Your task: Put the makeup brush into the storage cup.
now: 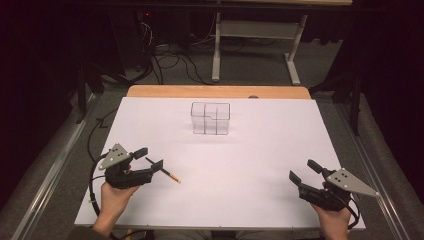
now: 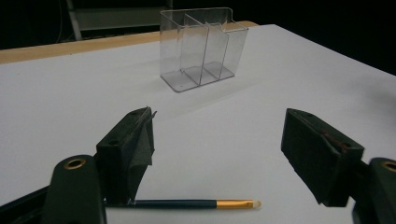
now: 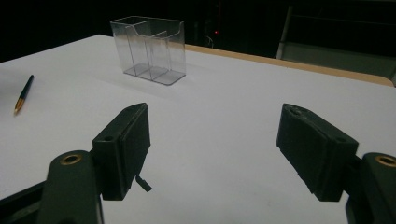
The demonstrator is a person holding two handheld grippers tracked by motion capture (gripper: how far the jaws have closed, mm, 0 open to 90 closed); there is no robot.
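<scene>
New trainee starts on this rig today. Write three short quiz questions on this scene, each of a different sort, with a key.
1. True or false: the left gripper is shut on the pencil.
2. Which thing stands farther from the person on the white table? A. the clear organizer B. the pencil C. a red cup
3. Fill in: the right gripper has its jaws ____.

Key
1. False: its jaws are open, and the pencil lies on the table between them.
2. A
3. open
</scene>
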